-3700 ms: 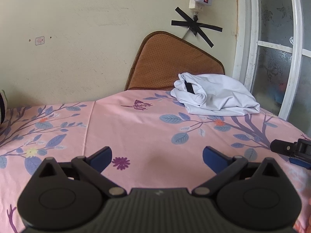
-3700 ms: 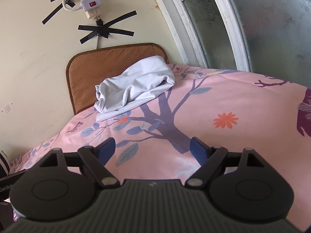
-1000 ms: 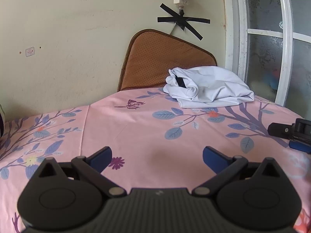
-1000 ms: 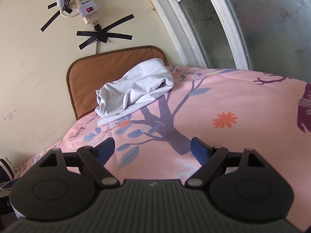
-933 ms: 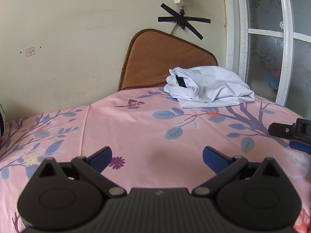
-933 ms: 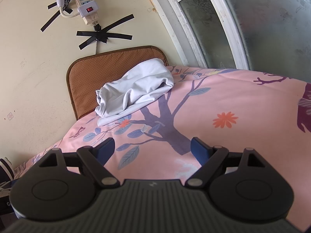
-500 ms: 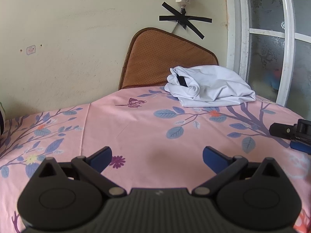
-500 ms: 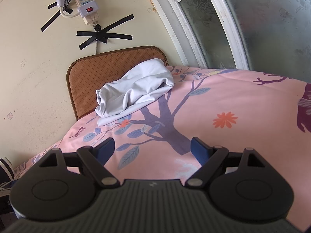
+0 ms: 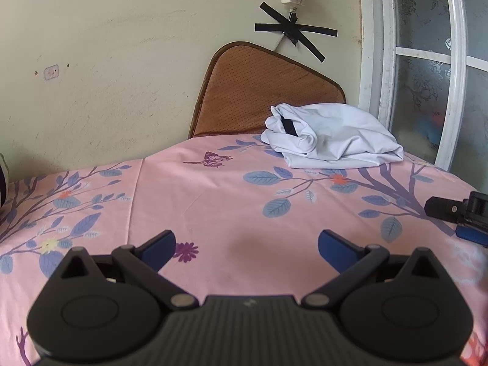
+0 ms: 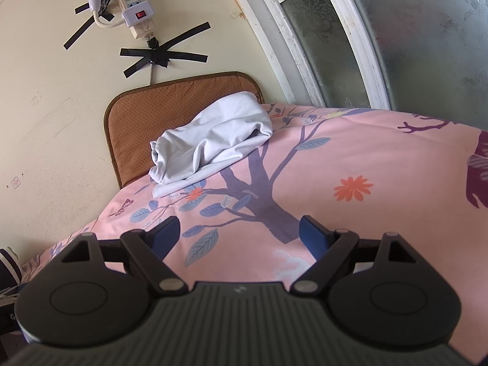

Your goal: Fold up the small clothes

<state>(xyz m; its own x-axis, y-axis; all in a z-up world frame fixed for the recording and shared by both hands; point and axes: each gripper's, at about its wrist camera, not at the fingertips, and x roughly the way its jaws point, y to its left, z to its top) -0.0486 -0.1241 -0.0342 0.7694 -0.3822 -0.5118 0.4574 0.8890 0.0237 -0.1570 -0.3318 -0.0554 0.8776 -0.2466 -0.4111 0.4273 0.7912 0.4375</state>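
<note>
A folded white garment (image 9: 332, 135) lies at the far end of the pink floral sheet (image 9: 231, 195), against a brown cushion. The right wrist view shows the same white garment (image 10: 213, 140) on that sheet (image 10: 366, 164). My left gripper (image 9: 246, 245) hovers low over the sheet, open, nothing between its blue fingers. My right gripper (image 10: 239, 233) is open too, well short of the garment, and empty. In the left wrist view the right gripper's tip (image 9: 457, 213) shows at the right edge.
A brown perforated cushion (image 9: 259, 91) leans on the cream wall behind the garment. A power strip (image 10: 134, 12) and black tape crosses are on the wall. A white-framed frosted window (image 9: 427, 61) borders the bed on the right. Dark striped cloth (image 10: 9, 265) peeks in at far left.
Both grippers stay open and empty. The left view has shifted slightly, the garment and wall sitting a little lower and to the right in frame. The garment has not moved.
</note>
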